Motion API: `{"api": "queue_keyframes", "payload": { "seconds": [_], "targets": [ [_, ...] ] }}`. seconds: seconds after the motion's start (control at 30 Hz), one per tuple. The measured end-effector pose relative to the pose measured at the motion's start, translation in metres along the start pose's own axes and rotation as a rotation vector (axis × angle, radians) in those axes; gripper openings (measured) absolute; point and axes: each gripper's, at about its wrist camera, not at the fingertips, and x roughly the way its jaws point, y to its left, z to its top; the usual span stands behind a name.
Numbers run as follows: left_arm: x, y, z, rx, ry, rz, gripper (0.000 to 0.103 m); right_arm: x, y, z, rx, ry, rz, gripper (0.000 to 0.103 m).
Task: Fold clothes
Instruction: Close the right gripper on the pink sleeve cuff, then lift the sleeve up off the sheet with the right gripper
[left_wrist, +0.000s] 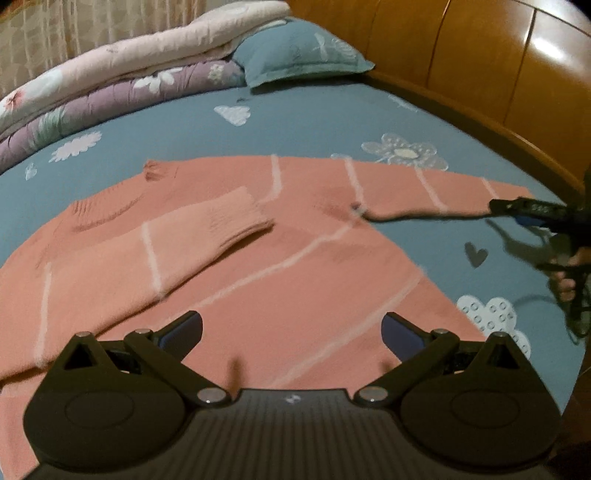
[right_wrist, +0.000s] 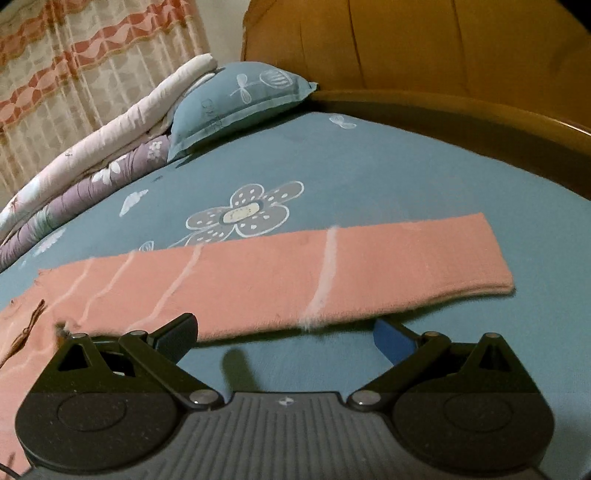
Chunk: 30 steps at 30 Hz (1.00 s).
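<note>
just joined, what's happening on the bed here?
A person with a gripper in each hand is folding a pink sweater spread on the blue bedsheet. One sleeve is already folded across the body; the other sleeve lies stretched out. The left gripper hovers open over the body, and the right gripper is open beside the outstretched sleeve. Neither holds anything.

My left matte-black plastic two-finger gripper (left_wrist: 291, 332) has blue-faced pads (left_wrist: 397, 332), triangular cut-out links, silver pivot screws and a ribbed grey body bearing a small white mark. My right matte-black two-finger gripper (right_wrist: 286, 336) is built alike, with one bright blue pad (right_wrist: 391, 341) and a thin black cable (left_wrist: 576, 317) trailing behind.
</note>
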Motion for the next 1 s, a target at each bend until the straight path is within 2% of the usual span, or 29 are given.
{"api": "queue_keyframes", "payload": {
  "seconds": [0.4, 0.57, 0.7, 0.87, 1.0],
  "targets": [
    [-0.001, -0.005, 0.004, 0.004, 0.008, 0.008, 0.102, 0.021, -0.016, 0.02, 0.1, -0.08, 0.047, 0.103],
    [-0.005, -0.006, 0.003, -0.001, 0.002, 0.033, 0.102, 0.017, -0.001, 0.018, 0.129, -0.058, -0.011, 0.103],
    [-0.007, -0.002, 0.003, -0.029, -0.001, 0.055, 0.102, 0.028, 0.016, 0.011, 0.09, -0.103, -0.071, 0.103],
    [-0.008, -0.003, 0.002, -0.025, -0.005, 0.057, 0.102, 0.045, 0.018, 0.025, 0.192, -0.111, -0.075, 0.103],
    [-0.01, -0.002, 0.0, -0.017, -0.007, 0.071, 0.102, 0.042, 0.025, 0.014, 0.179, -0.145, -0.059, 0.103]
  ]
}}
